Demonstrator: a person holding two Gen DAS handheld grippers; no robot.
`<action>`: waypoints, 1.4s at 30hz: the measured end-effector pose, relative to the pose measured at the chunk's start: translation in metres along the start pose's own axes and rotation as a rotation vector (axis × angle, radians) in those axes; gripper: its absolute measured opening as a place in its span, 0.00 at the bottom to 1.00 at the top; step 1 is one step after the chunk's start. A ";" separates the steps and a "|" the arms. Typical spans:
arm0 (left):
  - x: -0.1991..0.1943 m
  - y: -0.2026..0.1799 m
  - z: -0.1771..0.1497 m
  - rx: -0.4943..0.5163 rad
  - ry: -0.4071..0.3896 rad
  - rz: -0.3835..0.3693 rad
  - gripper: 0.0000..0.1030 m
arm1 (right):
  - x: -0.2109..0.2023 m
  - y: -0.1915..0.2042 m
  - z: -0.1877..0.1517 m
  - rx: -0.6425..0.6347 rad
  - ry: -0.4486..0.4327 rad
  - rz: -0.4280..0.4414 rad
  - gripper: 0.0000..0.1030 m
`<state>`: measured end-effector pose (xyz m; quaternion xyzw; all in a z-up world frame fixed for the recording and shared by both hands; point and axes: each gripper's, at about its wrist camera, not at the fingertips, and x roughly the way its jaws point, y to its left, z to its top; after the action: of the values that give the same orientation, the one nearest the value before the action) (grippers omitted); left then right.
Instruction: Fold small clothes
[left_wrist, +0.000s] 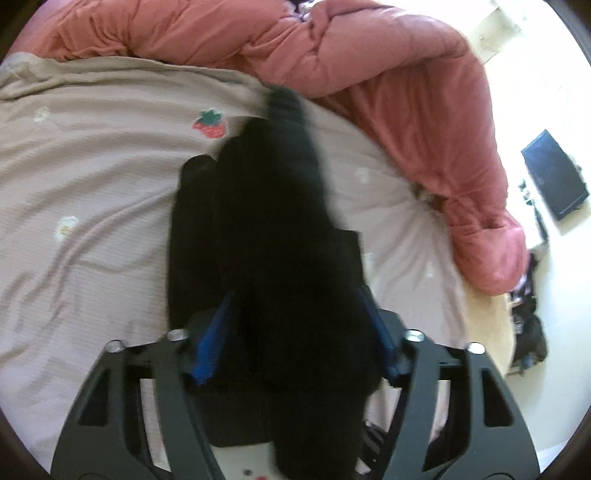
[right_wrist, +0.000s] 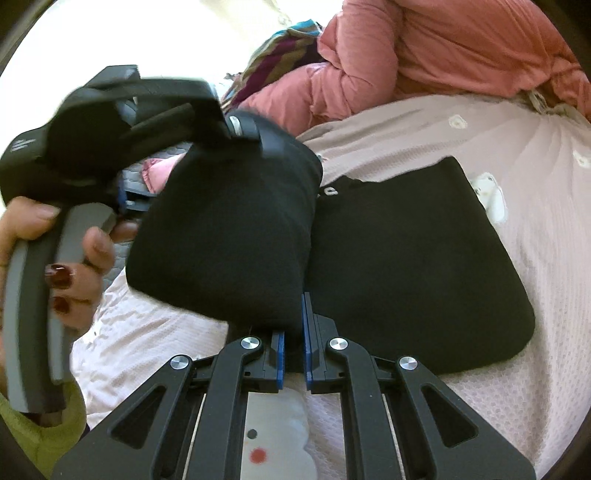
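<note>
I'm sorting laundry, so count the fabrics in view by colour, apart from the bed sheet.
Black: 2, the held garment and the flat garment
Pink: 1, the comforter
Striped: 1, the striped cloth
Total: 4

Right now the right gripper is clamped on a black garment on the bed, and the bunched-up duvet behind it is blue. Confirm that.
Not quite: the duvet is salmon pink, not blue, as the right wrist view shows and the left wrist view confirms. The rest holds: the right gripper is shut on the black garment over the bed sheet.
</note>
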<state>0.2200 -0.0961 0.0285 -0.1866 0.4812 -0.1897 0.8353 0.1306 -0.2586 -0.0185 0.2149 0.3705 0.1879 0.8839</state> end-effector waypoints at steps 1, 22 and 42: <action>-0.004 -0.003 -0.001 0.015 -0.010 -0.015 0.57 | 0.000 -0.004 -0.001 0.014 0.004 -0.008 0.06; -0.032 0.023 -0.057 0.176 -0.081 0.230 0.57 | -0.031 -0.039 -0.018 0.080 0.076 -0.084 0.30; -0.036 0.020 -0.065 0.223 -0.110 0.279 0.65 | -0.079 -0.052 0.023 -0.029 -0.026 -0.213 0.71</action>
<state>0.1487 -0.0693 0.0149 -0.0343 0.4319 -0.1136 0.8941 0.1050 -0.3469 0.0146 0.1638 0.3770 0.0954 0.9066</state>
